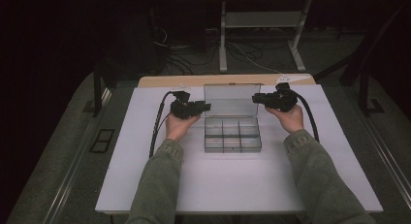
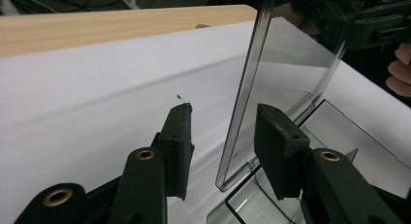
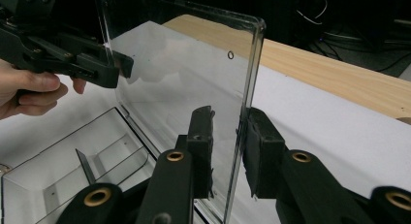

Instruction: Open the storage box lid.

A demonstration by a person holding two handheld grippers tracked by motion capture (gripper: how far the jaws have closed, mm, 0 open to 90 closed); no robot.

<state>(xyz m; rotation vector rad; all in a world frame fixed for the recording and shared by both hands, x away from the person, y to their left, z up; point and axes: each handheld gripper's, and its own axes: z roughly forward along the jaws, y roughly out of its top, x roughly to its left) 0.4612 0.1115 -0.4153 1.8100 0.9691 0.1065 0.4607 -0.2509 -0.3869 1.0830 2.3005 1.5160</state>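
Standing upright, the clear lid (image 1: 230,100) was straddled at its side edges by the left gripper (image 2: 220,141) and right gripper (image 3: 228,151), both part-open with their pads apparently off it, seemingly to steady it.

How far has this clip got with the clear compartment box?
Done: the box is open, its lid upright and its compartments bare. In hand: the right claw straddles one lid edge; whether it grips, I cannot tell. The left claw straddles the other edge without pressing. Left: probably swinging the lid onward.
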